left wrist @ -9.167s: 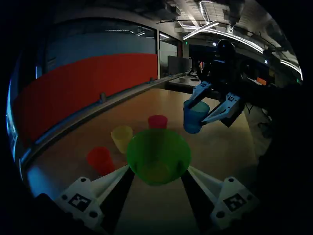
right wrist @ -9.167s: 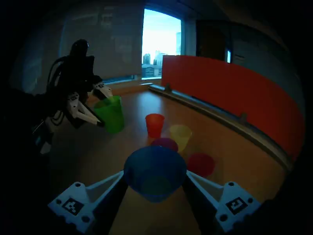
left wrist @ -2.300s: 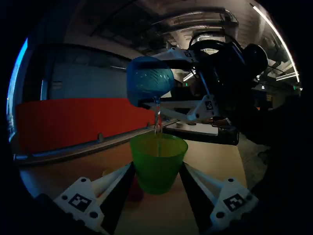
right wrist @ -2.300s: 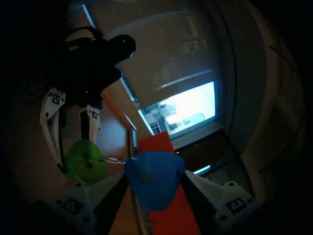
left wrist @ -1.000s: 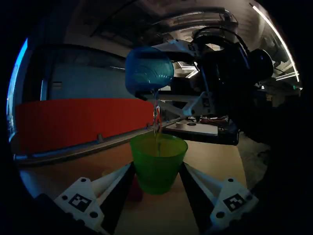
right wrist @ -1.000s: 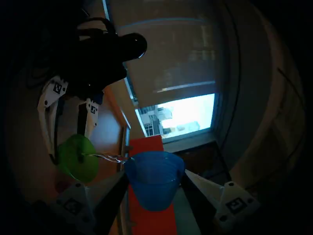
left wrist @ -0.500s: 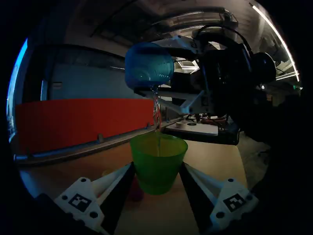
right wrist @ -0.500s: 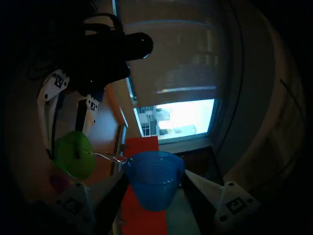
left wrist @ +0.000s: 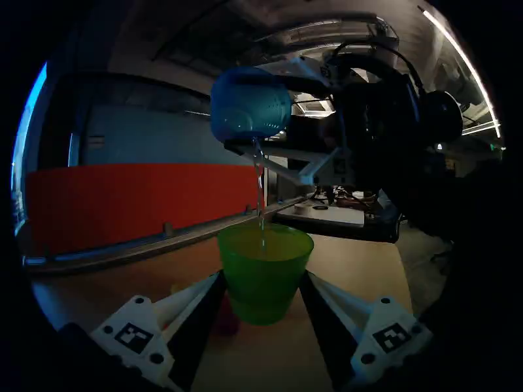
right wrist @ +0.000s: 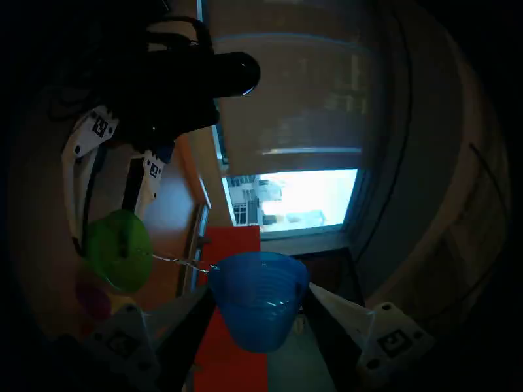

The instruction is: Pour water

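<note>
The green cup (left wrist: 265,277) was a translucent bright green. The blue cup (right wrist: 258,310) was a translucent blue with faint horizontal ribbing. The left gripper (left wrist: 261,284) and the right gripper (right wrist: 258,294) each had white fingers bearing black-and-white square markers. The wall panel (left wrist: 131,196) was red-orange, the table (left wrist: 356,261) light tan wood, and the magenta cup (right wrist: 91,297) dim.

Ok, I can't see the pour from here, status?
Left gripper shut on green cup, upright. Right gripper shut on blue cup, tipped above it. Thin water stream landing in green cup. Nothing blocking.
</note>
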